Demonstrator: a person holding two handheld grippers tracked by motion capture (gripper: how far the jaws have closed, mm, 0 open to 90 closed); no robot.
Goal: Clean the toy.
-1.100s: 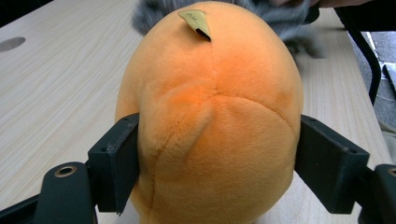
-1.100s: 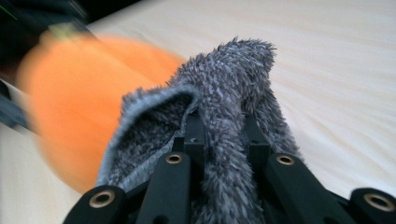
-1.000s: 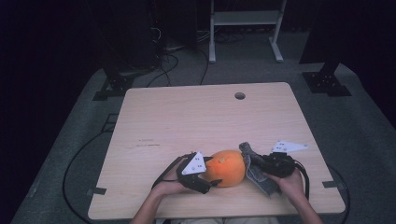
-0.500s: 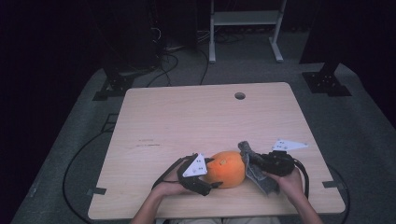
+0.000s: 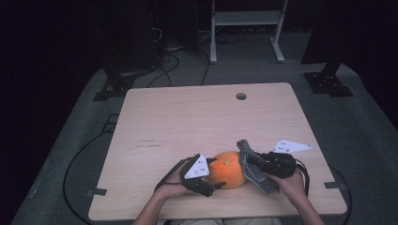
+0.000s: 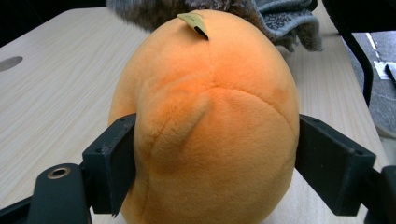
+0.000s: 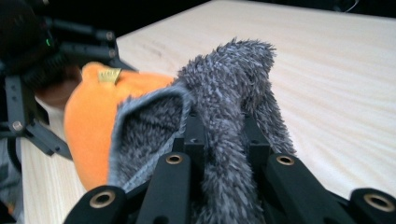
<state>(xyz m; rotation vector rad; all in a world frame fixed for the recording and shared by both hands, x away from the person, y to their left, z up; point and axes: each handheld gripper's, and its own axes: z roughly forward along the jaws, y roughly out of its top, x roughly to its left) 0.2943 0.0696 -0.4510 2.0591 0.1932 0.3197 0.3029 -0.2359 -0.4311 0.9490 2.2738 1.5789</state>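
Observation:
A round orange plush toy [image 5: 227, 169] [image 6: 210, 121] lies near the table's front edge with a small tan tag on top. My left gripper [image 5: 215, 174] [image 6: 215, 163] has a jaw on each side of it; the pads still touch the plush, though the jaws have just been opening a little. My right gripper [image 5: 251, 164] [image 7: 224, 126] is shut on a grey furry cloth [image 5: 256, 176] [image 7: 229, 84], which drapes over its jaws and leans against the toy's right side [image 7: 88, 121]. The cloth [image 6: 289, 18] shows behind the toy in the left gripper view.
The light wooden table [image 5: 197, 117] has a cable hole [image 5: 241, 96] near its far edge. Beyond it stand a white shelf frame [image 5: 244, 28] and black stand bases [image 5: 328, 82] on grey carpet, with cables on the floor at the left.
The cloth's upper end has crept slightly left against the toy. Both hands stay almost where they were.

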